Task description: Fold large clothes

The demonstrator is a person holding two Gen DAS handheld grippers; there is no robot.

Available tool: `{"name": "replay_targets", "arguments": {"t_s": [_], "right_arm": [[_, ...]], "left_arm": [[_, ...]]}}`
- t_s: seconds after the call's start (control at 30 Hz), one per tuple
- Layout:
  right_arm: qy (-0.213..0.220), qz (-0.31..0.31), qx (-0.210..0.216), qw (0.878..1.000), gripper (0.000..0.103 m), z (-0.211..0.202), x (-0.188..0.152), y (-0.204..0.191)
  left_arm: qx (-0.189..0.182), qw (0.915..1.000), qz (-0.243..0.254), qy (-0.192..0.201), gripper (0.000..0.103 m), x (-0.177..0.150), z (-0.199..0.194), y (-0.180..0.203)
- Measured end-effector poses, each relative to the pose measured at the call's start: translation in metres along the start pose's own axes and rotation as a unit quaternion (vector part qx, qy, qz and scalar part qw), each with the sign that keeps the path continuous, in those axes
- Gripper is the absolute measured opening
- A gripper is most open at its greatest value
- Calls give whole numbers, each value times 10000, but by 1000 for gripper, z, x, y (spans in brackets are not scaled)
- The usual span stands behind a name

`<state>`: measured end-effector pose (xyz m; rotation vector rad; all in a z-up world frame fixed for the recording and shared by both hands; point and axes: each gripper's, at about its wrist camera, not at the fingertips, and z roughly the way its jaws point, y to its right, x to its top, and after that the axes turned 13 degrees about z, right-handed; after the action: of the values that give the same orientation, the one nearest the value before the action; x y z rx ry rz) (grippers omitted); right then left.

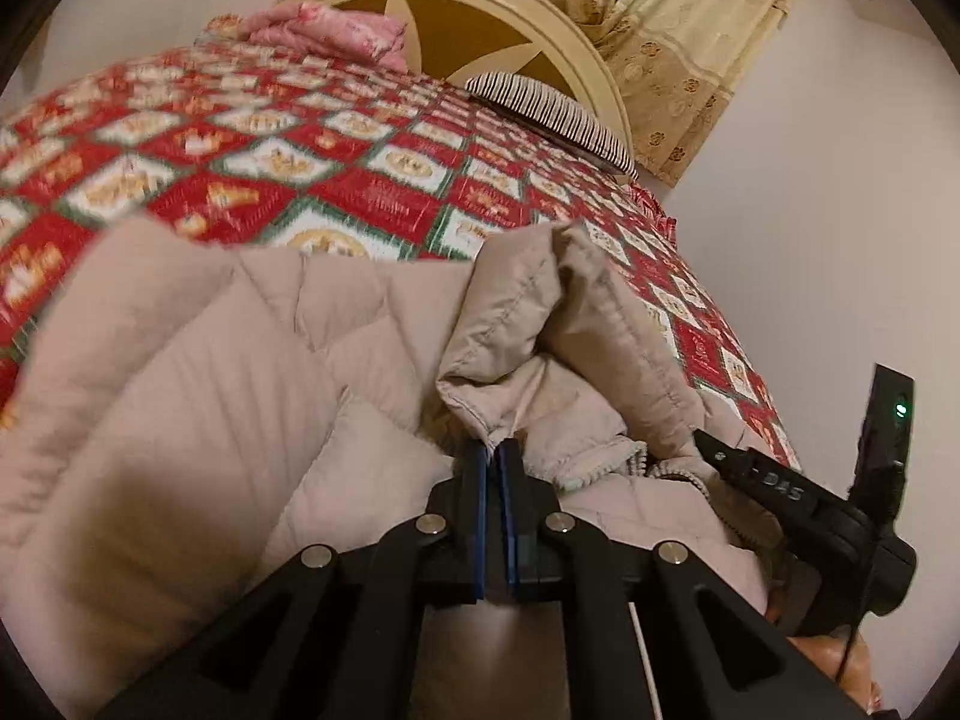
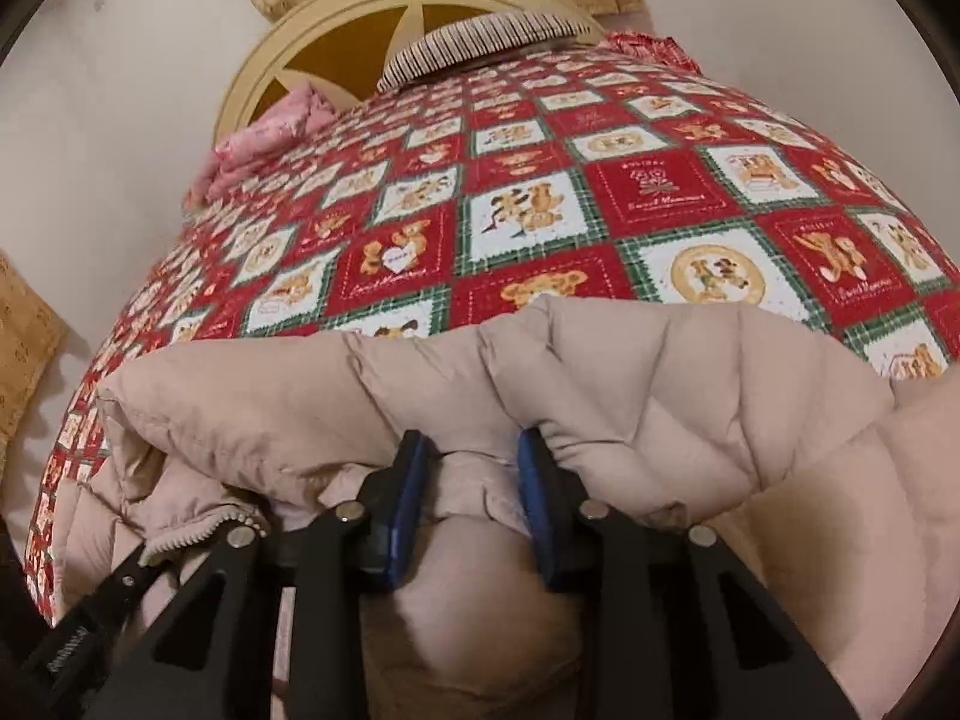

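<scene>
A beige quilted puffer jacket lies bunched on the near end of the bed. In the left wrist view my left gripper is shut on a folded hem edge of the jacket, close to its zipper. One black finger of the right gripper shows at the right, against the jacket. In the right wrist view my right gripper has its blue pads pressed into a thick puffy fold of the jacket, which fills the gap between them. The zipper runs at lower left.
The bed carries a red, white and green teddy-bear quilt. A striped pillow and a pink folded blanket lie by the cream headboard. Curtains hang behind. A plain wall runs along the bed's right side.
</scene>
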<state>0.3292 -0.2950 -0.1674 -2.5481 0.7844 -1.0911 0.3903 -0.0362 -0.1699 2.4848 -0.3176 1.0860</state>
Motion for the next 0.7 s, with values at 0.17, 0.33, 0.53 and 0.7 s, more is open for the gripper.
{"name": "replay_targets", "arguments": {"t_s": [0.17, 0.33, 0.53, 0.7], "right_arm": [[98, -264, -251, 9993, 34, 1, -5, -11], [136, -247, -216, 9994, 34, 4, -2, -9], [149, -235, -186, 9994, 34, 4, -3, -8], [185, -154, 79, 9997, 36, 0, -3, -6]], "left_arm": [[70, 9975, 326, 617, 6, 23, -61, 21], [-33, 9939, 909, 619, 7, 90, -44, 59], [102, 9948, 710, -722, 7, 95, 61, 47], [-529, 9975, -32, -473, 3, 31, 71, -3]]}}
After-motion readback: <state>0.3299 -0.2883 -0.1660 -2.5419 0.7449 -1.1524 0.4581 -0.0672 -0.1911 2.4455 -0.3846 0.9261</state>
